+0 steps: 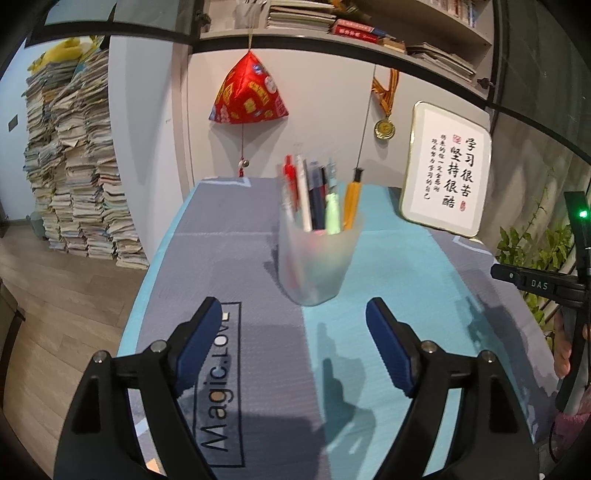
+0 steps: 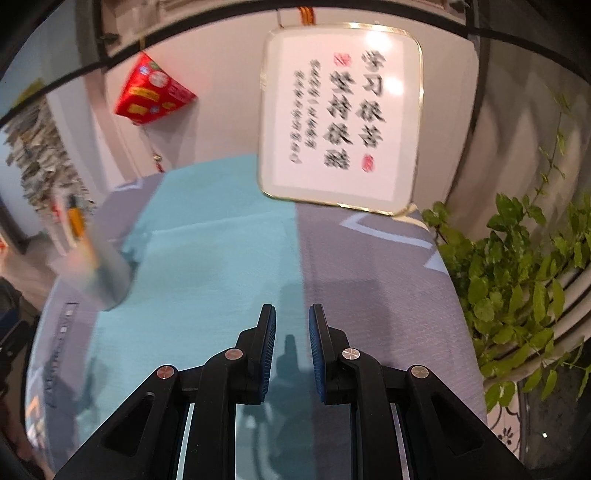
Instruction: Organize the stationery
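Standing on woven cloth (image 1: 388,258), frosted cup (image 1: 317,262) (pens (image 1: 314,199)); left fingers (image 1: 201,339) spread empty, right fingers (image 2: 264,350) nearly closed, empty.

A home study corner: a desk under a teal-and-grey printed cloth (image 1: 388,258), grey wall shelves stacked with books (image 1: 332,22), a tall floor pile of worn workbooks (image 1: 74,166), a gold-rimmed calligraphy frame (image 1: 447,184), a hanging gold medal (image 1: 384,128), a red fabric charm (image 1: 248,92) and a leafy green houseplant (image 2: 517,266).

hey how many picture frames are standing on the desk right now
1. The framed calligraphy stands at the desk's far right corner, leaning against the wall, behind and to the right of the pen cup. None other shows in either view.
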The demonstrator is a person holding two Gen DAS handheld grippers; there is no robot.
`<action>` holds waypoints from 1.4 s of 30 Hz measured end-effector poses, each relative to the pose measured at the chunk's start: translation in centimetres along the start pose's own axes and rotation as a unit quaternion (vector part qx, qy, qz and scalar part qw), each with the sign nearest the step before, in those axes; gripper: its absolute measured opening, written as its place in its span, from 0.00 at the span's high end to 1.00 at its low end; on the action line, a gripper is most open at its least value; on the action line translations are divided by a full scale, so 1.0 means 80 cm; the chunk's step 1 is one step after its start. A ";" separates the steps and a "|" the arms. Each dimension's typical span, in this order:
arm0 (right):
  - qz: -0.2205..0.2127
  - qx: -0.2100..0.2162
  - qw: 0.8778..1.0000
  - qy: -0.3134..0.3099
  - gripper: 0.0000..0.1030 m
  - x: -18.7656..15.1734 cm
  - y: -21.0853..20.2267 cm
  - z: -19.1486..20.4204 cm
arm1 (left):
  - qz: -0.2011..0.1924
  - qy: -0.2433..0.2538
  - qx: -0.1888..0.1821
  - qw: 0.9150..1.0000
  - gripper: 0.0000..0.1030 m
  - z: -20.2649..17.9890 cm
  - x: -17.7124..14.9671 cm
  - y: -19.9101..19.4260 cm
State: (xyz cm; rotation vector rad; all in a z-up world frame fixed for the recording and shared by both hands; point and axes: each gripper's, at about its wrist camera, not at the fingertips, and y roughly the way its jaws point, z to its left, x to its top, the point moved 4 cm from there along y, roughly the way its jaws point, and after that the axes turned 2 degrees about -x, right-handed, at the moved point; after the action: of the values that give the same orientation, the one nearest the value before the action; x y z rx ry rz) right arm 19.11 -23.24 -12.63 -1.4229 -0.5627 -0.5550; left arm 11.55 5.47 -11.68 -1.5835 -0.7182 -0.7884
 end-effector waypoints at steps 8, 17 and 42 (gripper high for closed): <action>-0.067 0.045 0.996 -0.036 0.66 0.008 -0.090 0.049 | -0.034 0.009 -0.014 0.999 0.14 -0.035 0.020 -0.026; -0.110 0.069 0.990 -0.055 0.59 0.004 -0.148 0.077 | -0.069 0.018 -0.017 0.997 0.09 -0.066 0.041 -0.060; -0.204 0.059 0.976 -0.039 0.37 0.031 -0.277 0.077 | -0.138 0.023 0.011 0.990 0.01 -0.103 0.107 -0.156</action>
State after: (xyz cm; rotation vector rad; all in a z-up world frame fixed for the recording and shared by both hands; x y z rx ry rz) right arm 6.17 -18.65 5.99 -1.2228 -0.9469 -0.7796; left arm 5.64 -0.66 3.30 -1.4581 -0.9206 -1.0116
